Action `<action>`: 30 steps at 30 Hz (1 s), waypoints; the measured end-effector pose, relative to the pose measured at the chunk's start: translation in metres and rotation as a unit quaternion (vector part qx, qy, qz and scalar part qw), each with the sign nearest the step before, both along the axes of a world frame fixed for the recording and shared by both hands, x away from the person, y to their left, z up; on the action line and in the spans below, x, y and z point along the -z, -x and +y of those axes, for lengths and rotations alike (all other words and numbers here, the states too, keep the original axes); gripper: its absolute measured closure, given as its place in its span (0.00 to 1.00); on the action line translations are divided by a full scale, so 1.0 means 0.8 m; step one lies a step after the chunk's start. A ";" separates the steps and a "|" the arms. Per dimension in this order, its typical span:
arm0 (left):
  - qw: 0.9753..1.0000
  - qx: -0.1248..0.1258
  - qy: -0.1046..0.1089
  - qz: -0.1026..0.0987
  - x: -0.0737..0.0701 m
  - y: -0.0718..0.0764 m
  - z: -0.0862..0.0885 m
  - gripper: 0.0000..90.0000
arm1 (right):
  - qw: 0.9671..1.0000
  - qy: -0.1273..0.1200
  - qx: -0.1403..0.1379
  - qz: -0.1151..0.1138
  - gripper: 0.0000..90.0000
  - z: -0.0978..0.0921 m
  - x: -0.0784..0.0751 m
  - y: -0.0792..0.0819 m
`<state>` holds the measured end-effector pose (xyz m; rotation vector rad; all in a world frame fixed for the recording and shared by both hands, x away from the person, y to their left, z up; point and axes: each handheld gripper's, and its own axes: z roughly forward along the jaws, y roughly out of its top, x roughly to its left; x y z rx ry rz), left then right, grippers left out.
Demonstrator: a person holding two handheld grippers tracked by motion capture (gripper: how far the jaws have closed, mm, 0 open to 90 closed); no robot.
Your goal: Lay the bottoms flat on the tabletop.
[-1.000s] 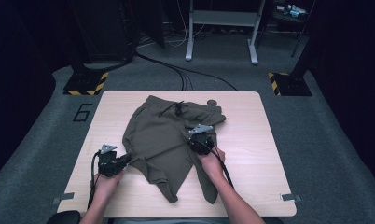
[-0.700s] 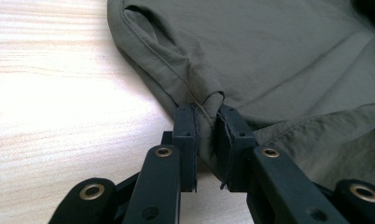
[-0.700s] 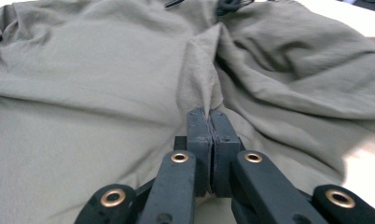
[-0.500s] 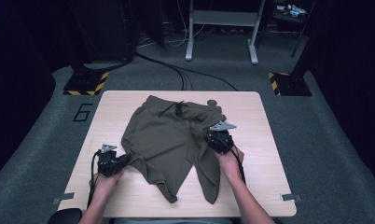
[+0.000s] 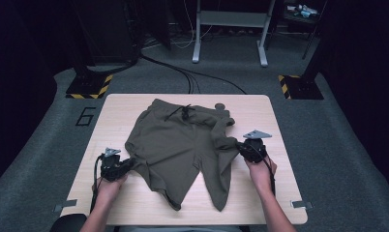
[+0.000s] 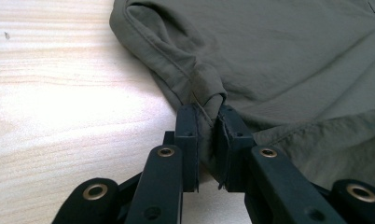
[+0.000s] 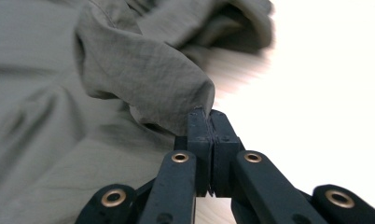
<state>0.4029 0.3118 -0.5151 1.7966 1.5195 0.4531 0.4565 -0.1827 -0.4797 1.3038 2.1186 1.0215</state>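
Olive shorts [image 5: 178,145] lie spread mid-table [image 5: 134,104], waistband toward the far edge, both legs pointing at the near edge. Left gripper [image 6: 206,123] has its jaws pinched on the hem at the shorts' left side, a fold of cloth between them, near the table's left edge. Right gripper [image 7: 208,116] is clamped tight on a bunched fold at the shorts' right side, toward the right edge, cloth lifted slightly.
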 end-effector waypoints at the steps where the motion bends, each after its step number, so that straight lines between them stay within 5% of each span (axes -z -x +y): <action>1: 1.000 0.000 -0.002 -0.002 0.000 0.000 0.001 0.89 | 1.000 -0.002 0.008 0.003 0.98 -0.008 0.002 0.002; 14: 1.000 -0.016 0.001 0.000 0.001 -0.004 0.014 0.89 | 0.997 0.006 0.076 0.029 0.98 -0.080 0.023 0.010; 23: 1.000 -0.028 0.007 0.009 0.000 -0.002 0.022 0.89 | 0.995 0.000 0.088 0.043 0.97 -0.105 0.034 0.016; 27: 1.000 -0.025 0.012 -0.008 -0.007 -0.001 0.021 0.84 | 0.996 -0.015 0.080 0.027 0.78 -0.105 0.030 0.019; 30: 0.999 -0.033 0.035 -0.014 -0.014 -0.002 0.025 0.81 | 0.997 -0.019 0.075 0.017 0.68 -0.104 0.023 0.021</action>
